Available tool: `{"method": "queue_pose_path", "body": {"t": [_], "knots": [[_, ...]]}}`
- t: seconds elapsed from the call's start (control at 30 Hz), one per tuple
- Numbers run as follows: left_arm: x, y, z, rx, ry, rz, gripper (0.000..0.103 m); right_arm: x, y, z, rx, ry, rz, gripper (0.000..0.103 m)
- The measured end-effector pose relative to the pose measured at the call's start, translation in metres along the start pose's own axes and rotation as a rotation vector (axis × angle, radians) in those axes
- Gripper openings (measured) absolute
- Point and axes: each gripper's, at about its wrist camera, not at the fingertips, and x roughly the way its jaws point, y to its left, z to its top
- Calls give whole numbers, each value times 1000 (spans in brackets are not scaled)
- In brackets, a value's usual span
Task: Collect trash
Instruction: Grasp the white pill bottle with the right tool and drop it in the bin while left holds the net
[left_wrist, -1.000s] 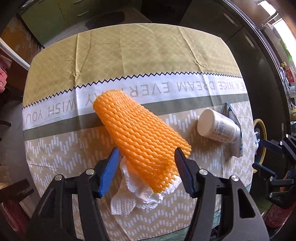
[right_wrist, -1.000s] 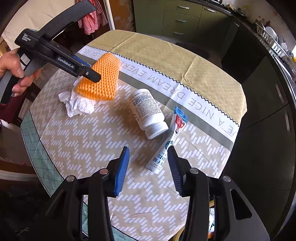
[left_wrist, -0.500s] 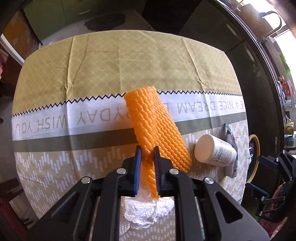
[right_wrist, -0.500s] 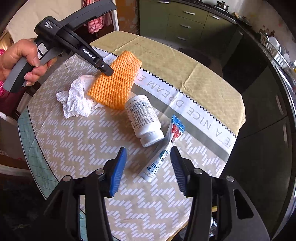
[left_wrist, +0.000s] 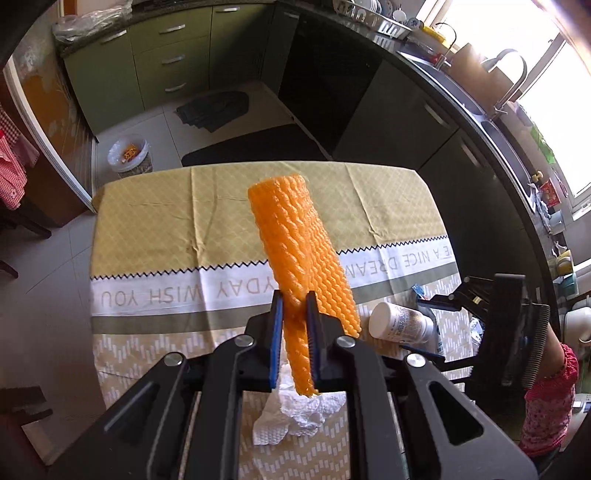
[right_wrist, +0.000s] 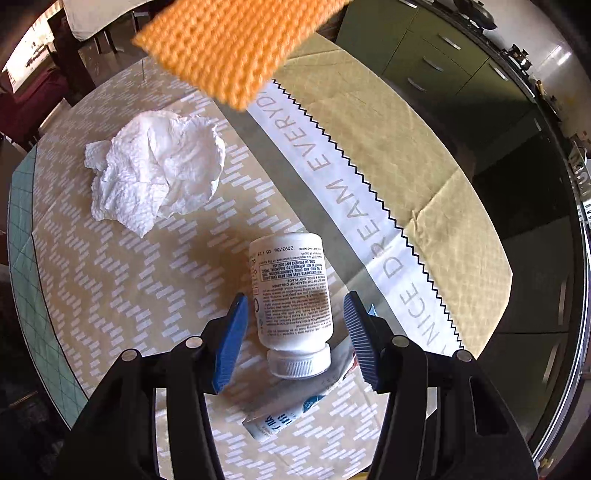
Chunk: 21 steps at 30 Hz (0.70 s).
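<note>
While the left gripper (left_wrist: 294, 325) pinches ridged orange foam netting (left_wrist: 299, 254), the right gripper (right_wrist: 295, 341) gapes empty.

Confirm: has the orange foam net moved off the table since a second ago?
Yes. The orange foam net, clamped in the left gripper, now hangs above the tablecloth, clear of the crumpled tissue.

**Two wrist cameras, one table**

The left wrist view looks steeply down from above the tablecloth (left_wrist: 229, 206), facing kitchen cabinets. The right wrist view hangs closer, almost straight down. Both share the white bottle (left_wrist: 400, 325) (right_wrist: 291, 291) and crumpled tissue (left_wrist: 291, 417) (right_wrist: 155, 184).
</note>
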Motion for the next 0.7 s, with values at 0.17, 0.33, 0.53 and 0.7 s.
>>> {"method": "queue_pose_path", "body": {"t": [0.17, 0.33, 0.53, 0.7], "knots": [[-33, 11, -12, 24, -40, 12, 12, 19, -1, 7, -4, 49, 13, 52], [-56, 6, -31, 60, -59, -16, 12, 24, -5, 11, 46, 8, 36, 47], [-68, -26, -55, 138, -70, -64, 12, -27, -14, -15, 158, -157, 83, 47], [-67, -74, -76, 252, -42, -133, 12, -75, -25, -107, 349, -187, 35, 47]]}}
